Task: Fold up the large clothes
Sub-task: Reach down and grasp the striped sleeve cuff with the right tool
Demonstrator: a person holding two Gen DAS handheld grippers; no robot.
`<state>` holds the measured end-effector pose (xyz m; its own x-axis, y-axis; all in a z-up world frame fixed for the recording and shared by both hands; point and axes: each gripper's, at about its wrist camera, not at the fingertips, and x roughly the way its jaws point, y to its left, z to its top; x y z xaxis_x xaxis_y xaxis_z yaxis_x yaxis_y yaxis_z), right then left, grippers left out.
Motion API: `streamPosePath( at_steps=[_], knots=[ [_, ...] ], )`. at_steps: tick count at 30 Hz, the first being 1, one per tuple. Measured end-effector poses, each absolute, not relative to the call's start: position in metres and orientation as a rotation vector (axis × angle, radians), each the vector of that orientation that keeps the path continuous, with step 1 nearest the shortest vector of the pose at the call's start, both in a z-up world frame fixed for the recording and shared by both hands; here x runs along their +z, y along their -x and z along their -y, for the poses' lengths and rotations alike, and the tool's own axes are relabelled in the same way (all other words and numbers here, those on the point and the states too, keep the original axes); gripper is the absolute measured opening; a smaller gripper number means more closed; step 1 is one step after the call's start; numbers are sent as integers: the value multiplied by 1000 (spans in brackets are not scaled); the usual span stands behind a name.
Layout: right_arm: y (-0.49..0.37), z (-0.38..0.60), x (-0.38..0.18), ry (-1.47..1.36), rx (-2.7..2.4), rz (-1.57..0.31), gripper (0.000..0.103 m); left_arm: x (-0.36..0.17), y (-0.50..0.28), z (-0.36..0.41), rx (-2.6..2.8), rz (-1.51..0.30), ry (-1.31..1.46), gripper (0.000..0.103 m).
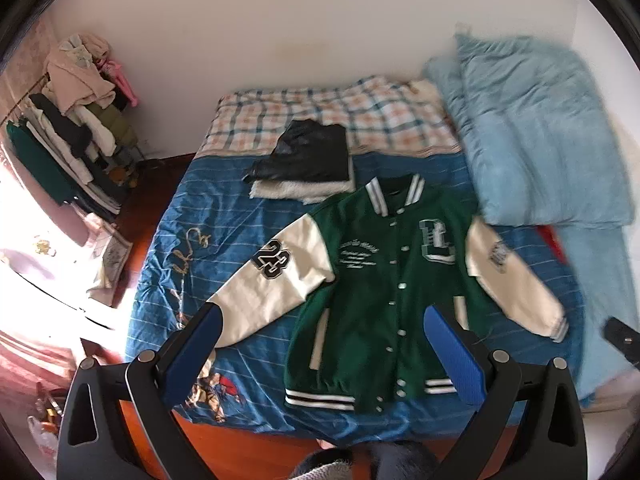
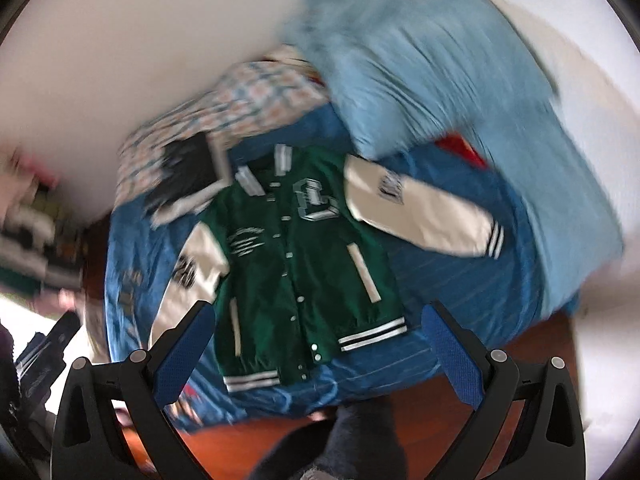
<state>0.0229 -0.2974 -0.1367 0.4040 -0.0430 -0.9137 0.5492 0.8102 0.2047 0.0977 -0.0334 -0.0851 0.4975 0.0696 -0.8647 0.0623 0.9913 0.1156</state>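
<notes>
I see the green varsity jacket with cream sleeves (image 1: 384, 280) lying face-up on the blue striped bedspread (image 1: 224, 248), collar at twelve o'clock, hem toward me. My left gripper (image 1: 320, 344) and right gripper (image 2: 316, 336) both hang released above the hem; neither looks clearly nearer.

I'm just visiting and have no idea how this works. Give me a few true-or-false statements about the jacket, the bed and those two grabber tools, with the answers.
1. The green jacket lies spread flat on the bed, front side up. True.
2. The left gripper is clamped on a sleeve. False: it is open and holds nothing.
3. A folded dark garment lies beyond the jacket's collar. True.
4. The jacket is already folded in half. False: both cream sleeves are spread out to the sides.
5. The right gripper is shut. False: it is open, above the jacket's hem.
</notes>
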Motion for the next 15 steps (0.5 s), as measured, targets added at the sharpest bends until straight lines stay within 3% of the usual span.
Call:
streamPosePath(
  at_steps=[2,4,5,6,13,15],
  knots=[
    [-21,341,-188,-657,-476,-1102,100,-114,-117,44,17,-1069,-143,103],
    [-24,379,-233,-749,-524,-1126,81,-145,-137,54,50,-1098,-161,103],
    [-23,400,-261,-807,-540,-1138,67,-164,-147,63,65,-1108,-174,103],
    [-23,422,-291,-865,-571,-1143,63,-177,-153,67,84,-1117,-188,103],
    [-2,568,-465,-1157,-783,-1003,66,-304,-207,111,191,-1205,-260,103],
    [6,614,-516,-1220,-867,-959,71,-339,-218,118,215,-1251,-267,103]
  ],
)
